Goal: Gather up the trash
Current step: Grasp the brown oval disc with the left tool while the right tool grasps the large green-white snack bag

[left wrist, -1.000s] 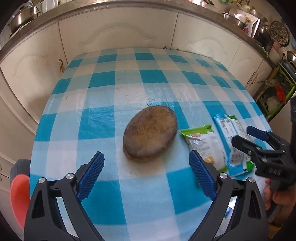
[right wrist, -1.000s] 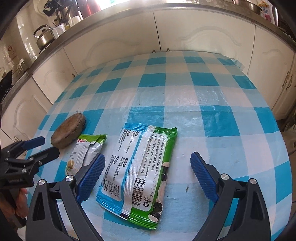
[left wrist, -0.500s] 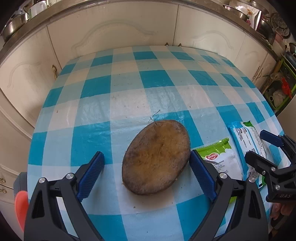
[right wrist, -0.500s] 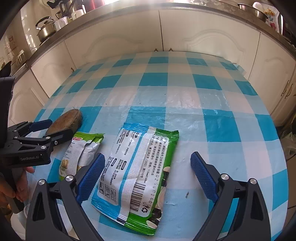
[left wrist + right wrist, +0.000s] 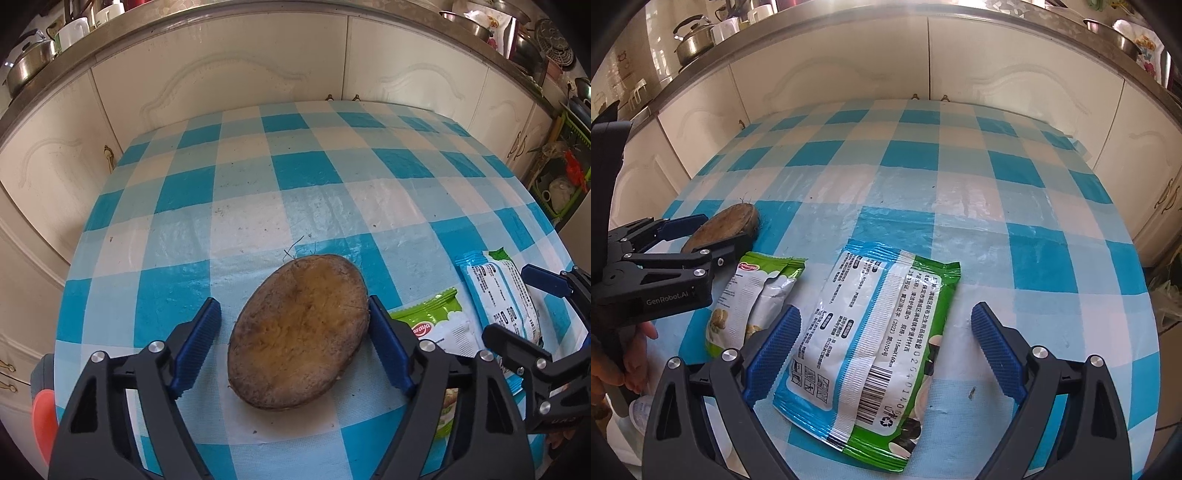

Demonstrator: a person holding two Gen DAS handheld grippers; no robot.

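Coconut husk (image 5: 299,332) sitting left of small green packet (image 5: 439,325) | we're closing left gripper (image 5: 295,339) jaws around it, not yet clamped, long axis skewed across gap | right gripper (image 5: 886,350) gaping over big wrapper (image 5: 871,347)

On the checked-cloth counter (image 5: 258,206) a brown oval coconut-shell half (image 5: 299,332) lies leftmost, between the left tongs (image 5: 291,345); just to its right lies a small green-and-white snack packet (image 5: 753,295), then a larger printed plastic wrapper (image 5: 871,332) between the right tongs (image 5: 886,350)
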